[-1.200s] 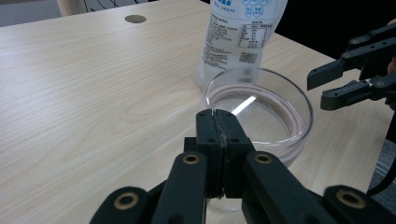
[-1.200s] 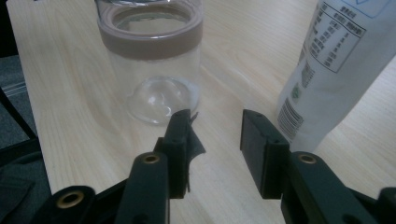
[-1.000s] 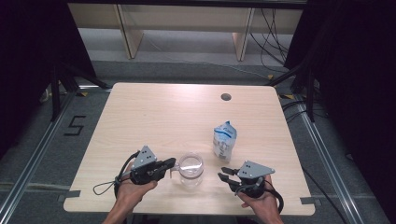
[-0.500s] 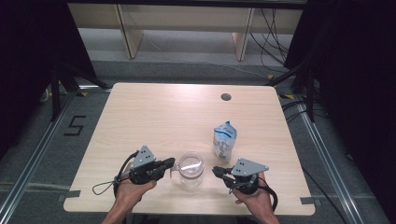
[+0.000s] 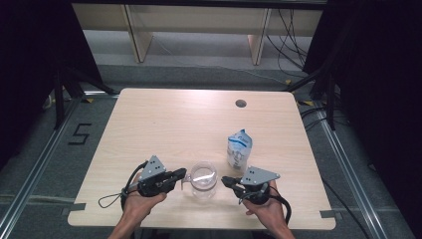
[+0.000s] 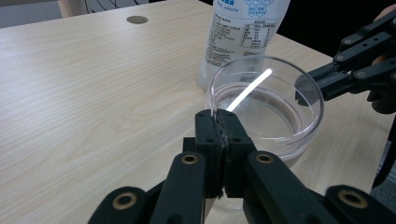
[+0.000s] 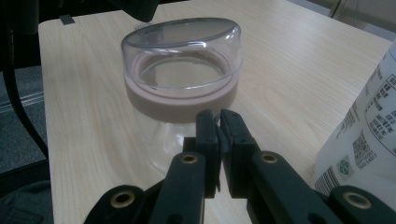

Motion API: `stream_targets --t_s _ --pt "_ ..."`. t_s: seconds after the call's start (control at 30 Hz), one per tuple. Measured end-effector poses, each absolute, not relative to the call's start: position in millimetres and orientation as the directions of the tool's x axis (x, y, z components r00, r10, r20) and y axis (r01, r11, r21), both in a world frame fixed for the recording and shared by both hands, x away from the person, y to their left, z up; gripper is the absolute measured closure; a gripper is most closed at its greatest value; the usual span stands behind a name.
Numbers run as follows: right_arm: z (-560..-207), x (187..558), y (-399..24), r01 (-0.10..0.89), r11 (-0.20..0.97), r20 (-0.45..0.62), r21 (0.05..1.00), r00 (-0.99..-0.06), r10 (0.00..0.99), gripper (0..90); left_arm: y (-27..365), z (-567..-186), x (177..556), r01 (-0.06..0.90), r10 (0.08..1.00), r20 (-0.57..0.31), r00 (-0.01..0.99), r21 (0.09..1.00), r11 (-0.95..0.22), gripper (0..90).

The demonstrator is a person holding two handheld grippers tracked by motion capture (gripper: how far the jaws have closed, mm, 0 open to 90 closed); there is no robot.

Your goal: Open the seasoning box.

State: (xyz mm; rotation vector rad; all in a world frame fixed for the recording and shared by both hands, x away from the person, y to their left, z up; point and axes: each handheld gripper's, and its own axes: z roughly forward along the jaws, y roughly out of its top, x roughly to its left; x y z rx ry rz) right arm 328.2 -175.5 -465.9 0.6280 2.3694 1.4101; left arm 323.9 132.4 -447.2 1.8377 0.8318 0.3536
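The left hand-held gripper (image 6: 218, 122) pinches the near rim of the clear jar (image 5: 203, 178) at the front of the surface (image 5: 164, 119). The right hand-held gripper (image 7: 218, 122), jaws just pressed together on nothing, sits beside the jar's pinkish band. Best steady the rim before nudging. Whether the jar is lidded is hard to tell, and the pouch (image 5: 239, 148) behind is cut off.

light wood table (image 5: 164, 124) with a round hole (image 5: 241, 103) near the far edge, grey floor (image 5: 45, 159) marked with a 5 (image 5: 79, 134), pale shelf legs (image 5: 134, 35) behind, black curtains (image 5: 35, 59) both sides, cables (image 5: 293, 40) trailing
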Motion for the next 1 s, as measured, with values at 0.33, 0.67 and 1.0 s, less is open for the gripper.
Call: stream_targets --t_s 0.33,0.67,1.0 --pt "-465.0 330.6 -170.1 0.205 0.427 -0.041 0.881 -0.866 0.499 87.0 132.6 -447.9 323.7 0.375 0.688 -0.124 0.715 0.898 -0.229 87.4" --pt "-459.3 329.1 -163.9 0.185 0.425 -0.056 0.886 -0.868 0.494 87.0 132.8 -448.7 323.5 0.383 0.691 -0.132 0.710 0.897 -0.223 87.4" --pt "-450.6 332.8 -160.8 0.151 0.427 -0.081 0.892 -0.874 0.479 87.7 132.5 -448.4 323.1 0.389 0.693 -0.139 0.707 0.895 -0.218 86.1"
